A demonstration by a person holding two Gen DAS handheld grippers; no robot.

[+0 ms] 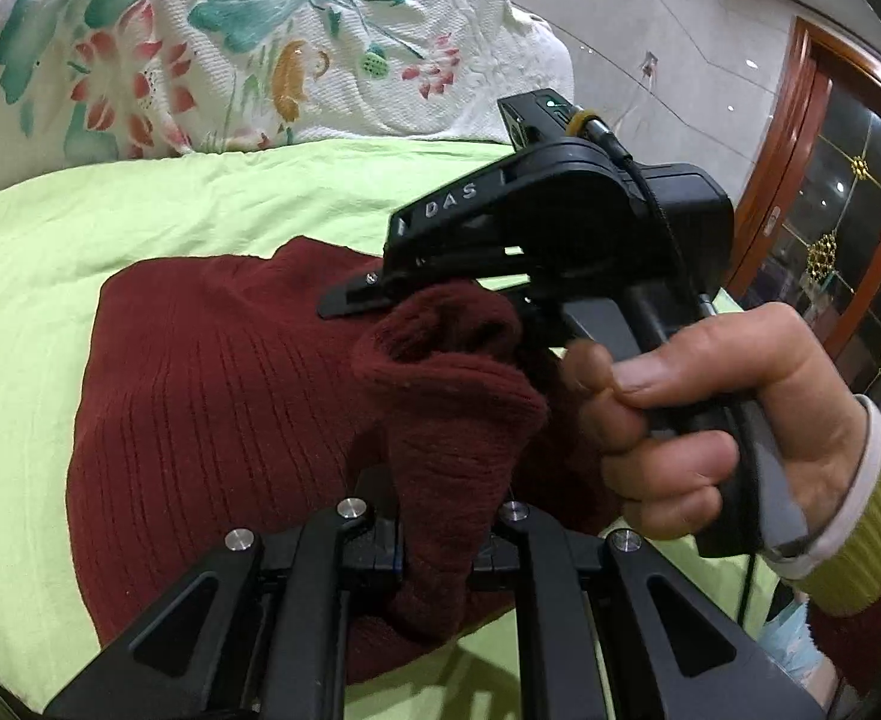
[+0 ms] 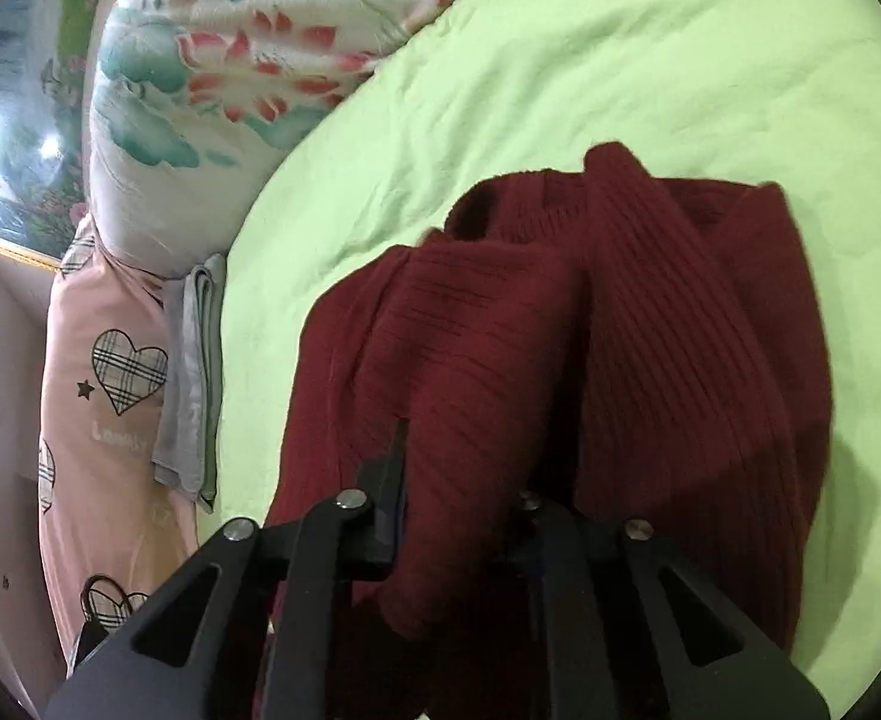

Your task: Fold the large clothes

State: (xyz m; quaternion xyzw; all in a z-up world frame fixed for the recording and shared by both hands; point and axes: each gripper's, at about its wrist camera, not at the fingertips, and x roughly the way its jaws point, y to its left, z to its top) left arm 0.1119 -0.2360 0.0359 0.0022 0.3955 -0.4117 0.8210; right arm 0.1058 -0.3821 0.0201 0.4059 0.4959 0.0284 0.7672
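You have a dark red ribbed sweater (image 1: pixel 212 372) on a plain lime-green sheet (image 1: pixel 140 204). Far off lies a white quilt (image 1: pixel 248 42) with teal, pink and orange flowers; at left, a pink pillow (image 2: pixel 98 372) bears plaid hearts.

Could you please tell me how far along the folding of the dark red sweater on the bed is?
Partly done: the dark red ribbed knit sweater lies on the light green bedsheet, already bunched narrower, with loose humps. In hand: the left tool and the right tool each pinch an end of a sleeve-like strip. Left: laying it flat, then the final folds.
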